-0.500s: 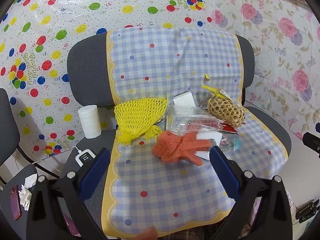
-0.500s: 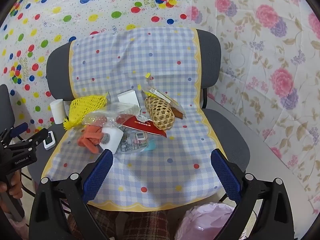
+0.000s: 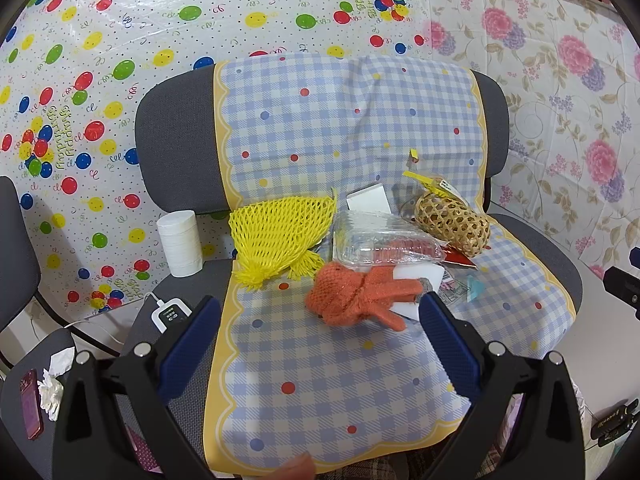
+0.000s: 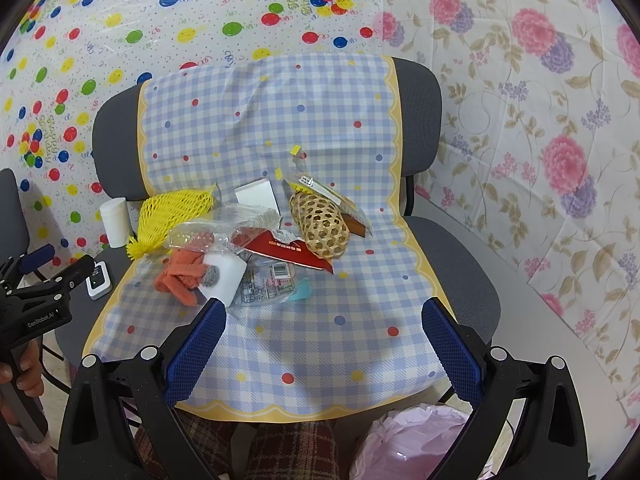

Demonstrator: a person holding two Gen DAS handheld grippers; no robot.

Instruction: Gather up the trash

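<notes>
1. Surface is a grey office chair [image 3: 172, 140] draped with a blue-and-white checked cloth [image 3: 320, 360] with a yellow edge.
2. Trash pile sits mid-seat: yellow foam net [image 3: 280, 232], orange knit glove [image 3: 356, 296], clear plastic tray [image 3: 380, 240], woven bamboo basket [image 3: 452, 224], red packet [image 4: 292, 252].
3. Walls: balloon-print sheet [image 3: 100, 60] on the left, floral sheet [image 4: 540, 120] on the right.
4. Left hand-held gripper [image 3: 320, 344] and right hand-held gripper [image 4: 324, 344] are both spread wide, nothing between the pads.
5. Pink bag [image 4: 412, 440] sits below the seat's front edge.
</notes>
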